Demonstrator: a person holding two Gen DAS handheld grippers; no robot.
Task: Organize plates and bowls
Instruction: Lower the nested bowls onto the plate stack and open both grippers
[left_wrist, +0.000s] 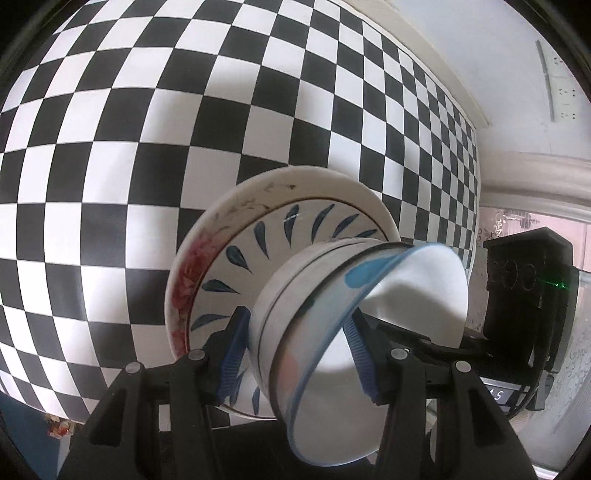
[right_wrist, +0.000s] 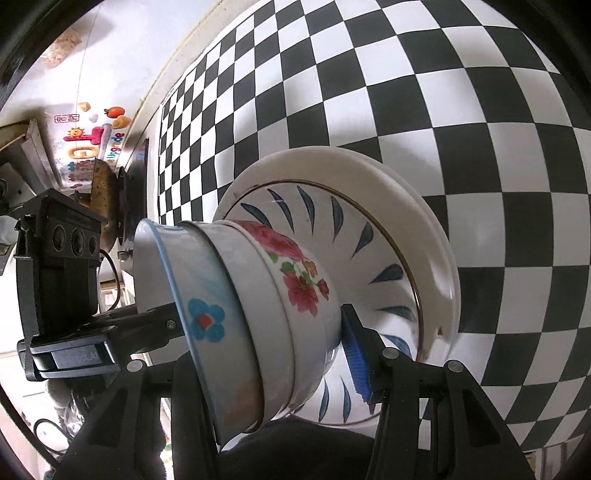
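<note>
Setting: a black-and-white checkered tabletop is filling most of both views, with a pale wall and cluttered room edges showing beyond it.

Left gripper: its blue ribbed fingers are spreading wide on either side of a stack of bowls, one finger sitting outside the stack's base and the other inside the open mouth of the top bowl. Whether the pads are pressing the ware is hard to make out; the far finger is partly hidden by the blue rim.

Right gripper: it is straddling the same stack from the opposite side. Only one blue finger is showing, lying between the floral bowl and the plates; the other is hidden behind the bowls, so the grip cannot be judged.

Stack, outward: the blue-rimmed, blue-flowered top bowl is nesting in a plain white bowl, then the pink-flowered one. These are sitting in a plate with dark blue leaf strokes, which is resting on a larger white plate; its rim is showing a red floral patch from the left view.

Periphery: each camera is catching the other gripper's black camera housing, partly cut off.
</note>
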